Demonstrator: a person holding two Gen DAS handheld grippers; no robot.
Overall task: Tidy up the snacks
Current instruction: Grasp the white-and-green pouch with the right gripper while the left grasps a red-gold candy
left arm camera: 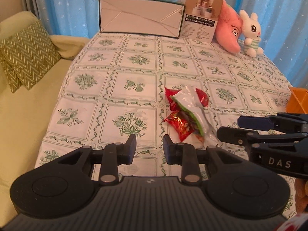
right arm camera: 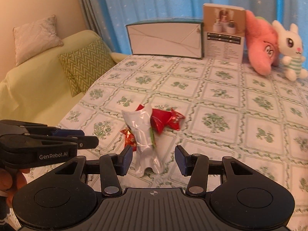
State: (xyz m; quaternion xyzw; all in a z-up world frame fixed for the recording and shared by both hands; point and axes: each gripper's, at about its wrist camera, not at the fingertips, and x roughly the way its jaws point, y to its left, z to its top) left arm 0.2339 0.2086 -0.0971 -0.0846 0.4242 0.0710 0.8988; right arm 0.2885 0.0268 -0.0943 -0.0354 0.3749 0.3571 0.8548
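A small pile of snack packets lies on the floral tablecloth: a long silver packet with a green edge [left arm camera: 189, 101] [right arm camera: 142, 132] lies over red foil packets [left arm camera: 180, 124] [right arm camera: 163, 120]. My left gripper [left arm camera: 149, 144] is open and empty, just short and left of the pile. My right gripper [right arm camera: 153, 158] is open, with the near end of the silver packet lying between its fingers, not pinched. The right gripper also shows in the left wrist view [left arm camera: 229, 127], and the left gripper shows in the right wrist view [right arm camera: 90, 137].
An upright white box [left arm camera: 140, 17] and a printed carton [left arm camera: 202, 17] stand at the table's far edge. A pink plush [left arm camera: 229, 30] and a white bunny [left arm camera: 251, 32] sit at the far right. An orange container [left arm camera: 298, 100] is at the right edge. A sofa with cushions [left arm camera: 27, 57] is left.
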